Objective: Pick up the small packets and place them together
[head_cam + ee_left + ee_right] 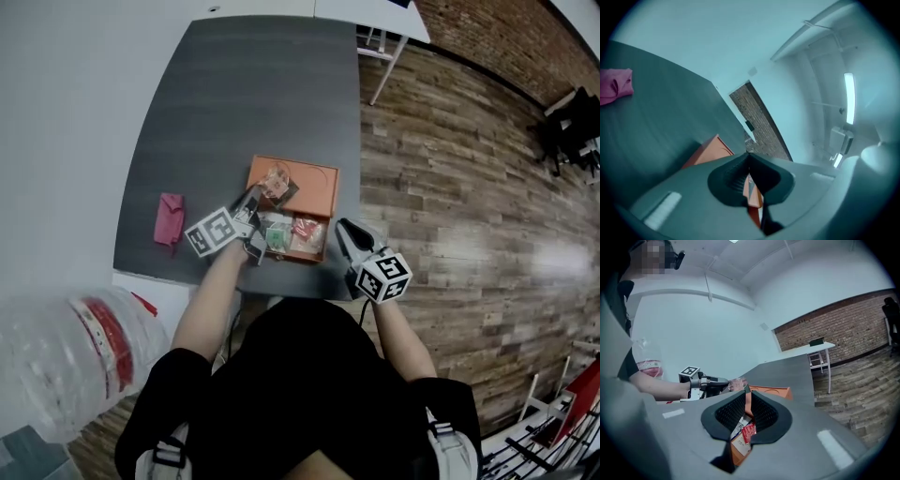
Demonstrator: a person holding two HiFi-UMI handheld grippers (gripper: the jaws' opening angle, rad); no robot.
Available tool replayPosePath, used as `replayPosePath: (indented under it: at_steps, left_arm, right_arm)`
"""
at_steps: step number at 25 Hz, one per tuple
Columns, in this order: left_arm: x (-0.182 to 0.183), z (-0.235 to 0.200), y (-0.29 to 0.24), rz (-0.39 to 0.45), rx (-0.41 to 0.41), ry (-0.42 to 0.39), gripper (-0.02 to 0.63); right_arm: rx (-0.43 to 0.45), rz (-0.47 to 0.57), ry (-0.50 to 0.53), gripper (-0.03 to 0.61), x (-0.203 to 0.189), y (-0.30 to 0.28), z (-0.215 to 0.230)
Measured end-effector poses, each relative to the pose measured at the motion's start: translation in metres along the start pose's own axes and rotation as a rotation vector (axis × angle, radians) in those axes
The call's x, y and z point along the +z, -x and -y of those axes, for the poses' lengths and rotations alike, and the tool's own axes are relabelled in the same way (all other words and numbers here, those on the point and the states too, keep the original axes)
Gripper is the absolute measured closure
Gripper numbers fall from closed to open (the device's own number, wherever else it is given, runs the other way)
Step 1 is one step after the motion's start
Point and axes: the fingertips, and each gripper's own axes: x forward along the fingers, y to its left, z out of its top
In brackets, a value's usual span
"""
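Right gripper [345,234] held near level by table's [234,94] near edge, jaws a slit apart, empty. Left gripper [255,200] clamped on small clear packet [275,182] above orange tray [319,175]; more packets [292,234] lie in tray's near half

A bare, loft-style office or workroom.

From where I stand it reads as a workplace: a long grey table [244,94] against a plain white wall [717,333], a white desk [811,348] further along under an exposed brick wall [834,329], wood-plank floor [450,187], a strip light [849,98] and bare conduit overhead, black chairs [567,122] off to one side, and a big clear water bottle [75,356] on the floor.
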Motion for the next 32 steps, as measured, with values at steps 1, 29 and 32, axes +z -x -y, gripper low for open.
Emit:
replayPosePath:
  at_steps: [1, 29, 32]
  left_arm:
    - [0.002, -0.004, 0.000, 0.010, 0.016, -0.005, 0.614]
    - [-0.016, -0.059, -0.021, 0.148, 0.329, 0.427, 0.347]
    - [-0.020, -0.053, -0.020, 0.092, 0.315, 0.426, 0.319]
  right_arm:
    - [0.008, -0.002, 0.005, 0.538, 0.001, -0.003, -0.002]
    - [0.044, -0.047, 0.031, 0.538, 0.001, -0.015, -0.003]
    - [0.048, -0.038, 0.030, 0.538, 0.002, -0.018, -0.006]
